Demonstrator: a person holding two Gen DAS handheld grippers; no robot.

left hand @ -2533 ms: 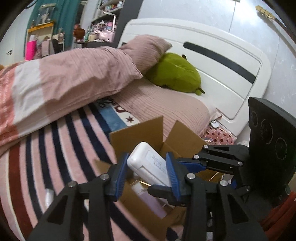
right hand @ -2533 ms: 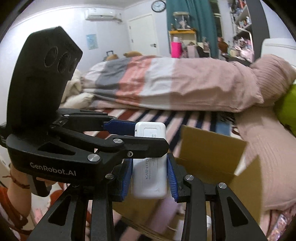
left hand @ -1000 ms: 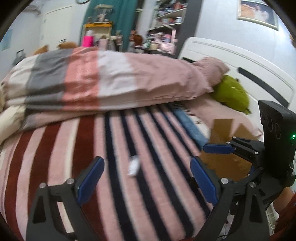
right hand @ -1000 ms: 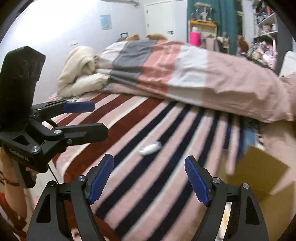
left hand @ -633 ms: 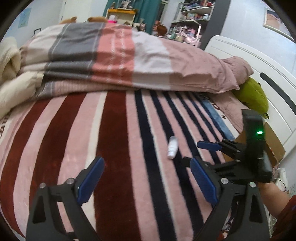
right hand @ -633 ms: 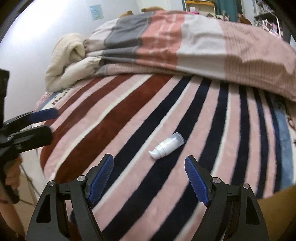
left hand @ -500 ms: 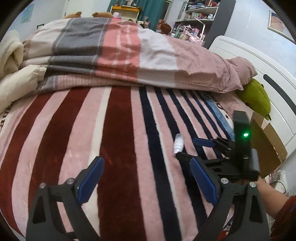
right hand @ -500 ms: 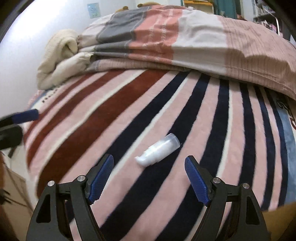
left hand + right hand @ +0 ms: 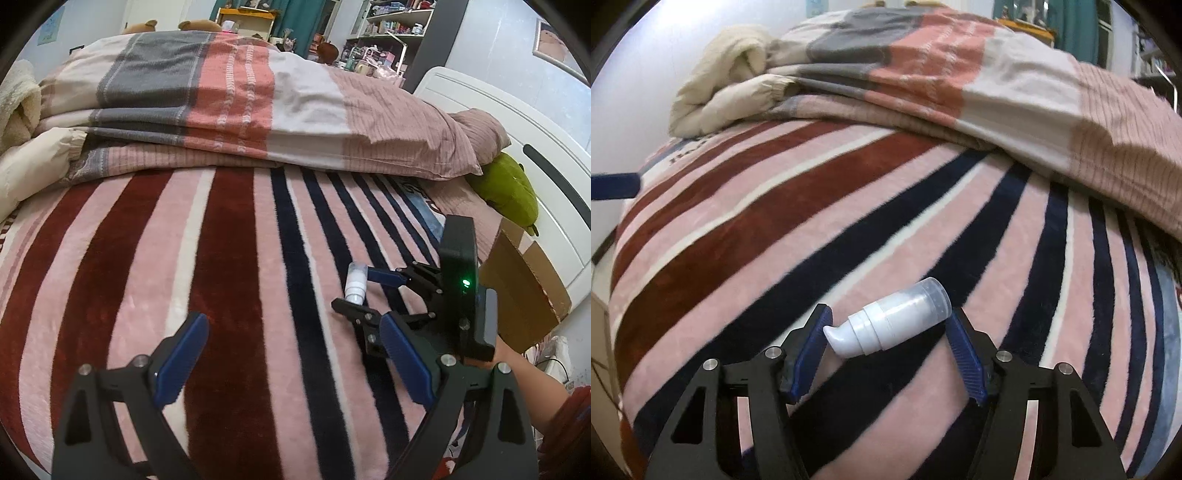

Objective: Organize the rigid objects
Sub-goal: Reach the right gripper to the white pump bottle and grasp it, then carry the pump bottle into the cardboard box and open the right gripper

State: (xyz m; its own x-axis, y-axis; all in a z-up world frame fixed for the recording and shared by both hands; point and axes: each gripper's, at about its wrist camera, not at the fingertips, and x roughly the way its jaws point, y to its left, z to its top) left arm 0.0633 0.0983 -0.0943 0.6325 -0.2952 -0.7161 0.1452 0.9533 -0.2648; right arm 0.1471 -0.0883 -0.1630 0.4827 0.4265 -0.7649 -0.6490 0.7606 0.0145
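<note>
Our right gripper (image 9: 888, 354) has dropped over the pump bottle (image 9: 892, 326) lying on the striped bed (image 9: 746, 236); its jaws are closing around it, not yet pinching. Our left gripper (image 9: 291, 360) stays spread, empty. Beyond, the cardboard box (image 9: 524, 291) awaits.

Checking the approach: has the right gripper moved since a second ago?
Yes. The right gripper has dropped toward the striped blanket and now straddles the pump bottle, its jaws closing.

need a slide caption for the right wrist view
Right gripper jaws closing around a small white pump bottle lying on the striped blanket.
</note>
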